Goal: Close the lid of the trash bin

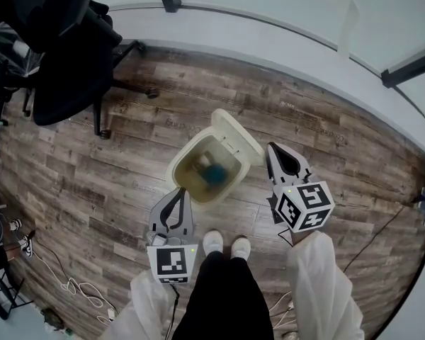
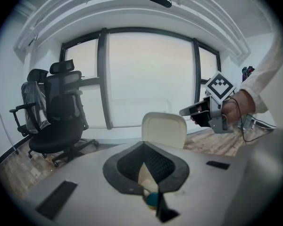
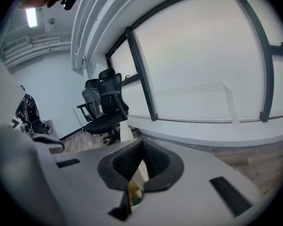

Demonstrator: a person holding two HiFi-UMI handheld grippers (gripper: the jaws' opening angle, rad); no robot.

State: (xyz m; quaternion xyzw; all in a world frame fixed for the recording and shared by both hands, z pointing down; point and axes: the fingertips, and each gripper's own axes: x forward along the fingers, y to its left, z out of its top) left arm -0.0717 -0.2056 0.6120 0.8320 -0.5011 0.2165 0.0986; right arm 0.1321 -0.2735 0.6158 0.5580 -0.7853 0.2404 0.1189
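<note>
A cream trash bin (image 1: pixel 186 181) stands on the wood floor in front of the person's feet. Its lid (image 1: pixel 235 134) is raised and leans back on the far side, and a blue item (image 1: pixel 214 173) lies inside. My left gripper (image 1: pixel 178 191) is shut and empty just above the bin's near left rim. My right gripper (image 1: pixel 270 147) is shut and empty, right of the lid and apart from it. In the left gripper view the upright lid (image 2: pixel 163 129) rises just beyond the left gripper (image 2: pixel 142 147), with the right gripper (image 2: pixel 188 111) beside it. The right gripper (image 3: pixel 141 144) points past the lid's edge (image 3: pixel 125 131).
A black office chair (image 1: pixel 64 62) stands at the far left and also shows in the left gripper view (image 2: pixel 56 121). Cables (image 1: pixel 71 285) lie on the floor at the near left. A white wall base (image 1: pixel 283 37) and window curve along the far side. The person's shoes (image 1: pixel 225 244) are right behind the bin.
</note>
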